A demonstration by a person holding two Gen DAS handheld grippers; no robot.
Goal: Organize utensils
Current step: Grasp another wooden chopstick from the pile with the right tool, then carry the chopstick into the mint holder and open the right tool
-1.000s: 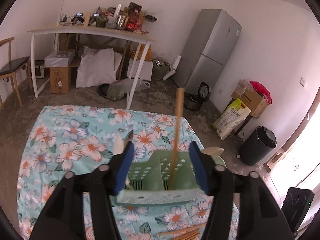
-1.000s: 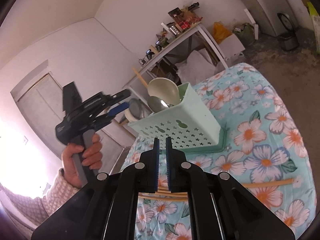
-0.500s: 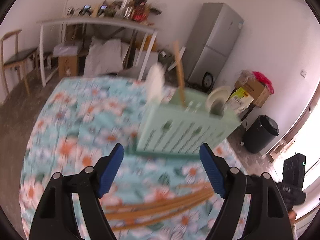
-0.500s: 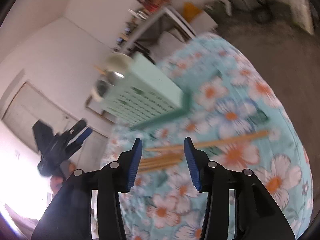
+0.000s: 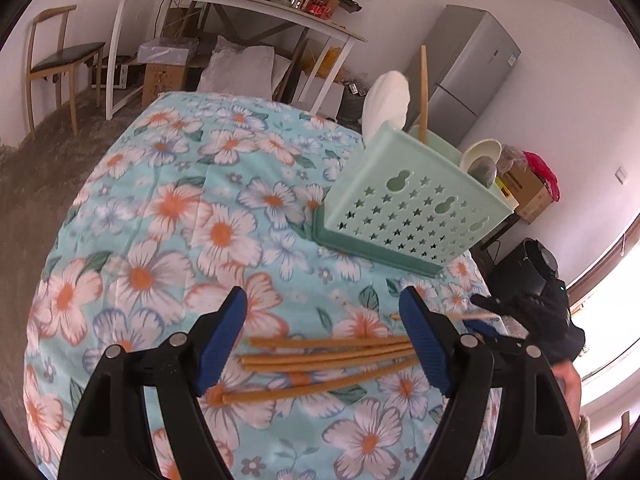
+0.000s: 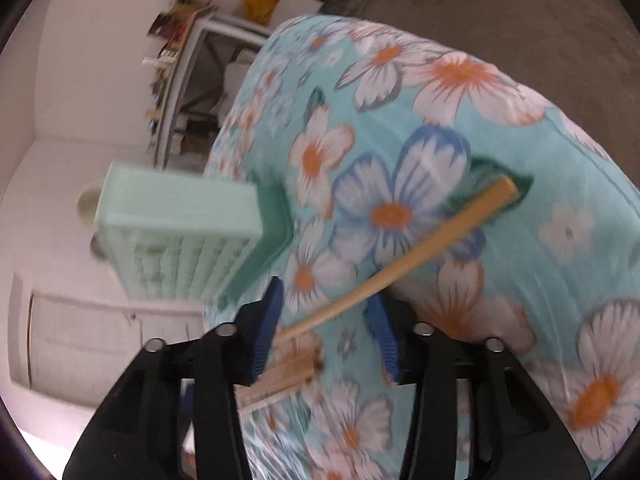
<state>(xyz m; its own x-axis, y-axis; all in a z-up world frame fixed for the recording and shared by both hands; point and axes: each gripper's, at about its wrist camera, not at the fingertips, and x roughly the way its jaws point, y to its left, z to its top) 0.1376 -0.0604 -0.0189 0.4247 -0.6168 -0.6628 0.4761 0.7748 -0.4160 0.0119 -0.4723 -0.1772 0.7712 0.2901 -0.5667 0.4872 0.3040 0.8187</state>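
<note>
I am working over the round table in its turquoise flowered cloth [image 5: 168,216], where the pale green perforated plastic utensil caddy [image 5: 412,208] is standing toward the far right. It is already holding a white ladle-like spoon [image 5: 388,100], one upright wooden chopstick [image 5: 423,92] and, in another compartment, a cream spoon with a metal one [image 5: 482,160]; which compartment each sits in I cannot tell exactly.

The loose bundle of tan wooden chopsticks [image 5: 328,356] is lying flat on the cloth, its long axis running across my left gripper [image 5: 322,340], just in front of and below its widely spread blue pads, which are touching nothing.

My right gripper [image 6: 326,320] is the nearer one to a single chopstick [image 6: 400,264]: that stick is slanting away up-right, with its near end passing between the partly parted pads, which have just been narrowing. Through the blur I am seeing no pad pressing on it, so I judge it not yet gripped.
</note>
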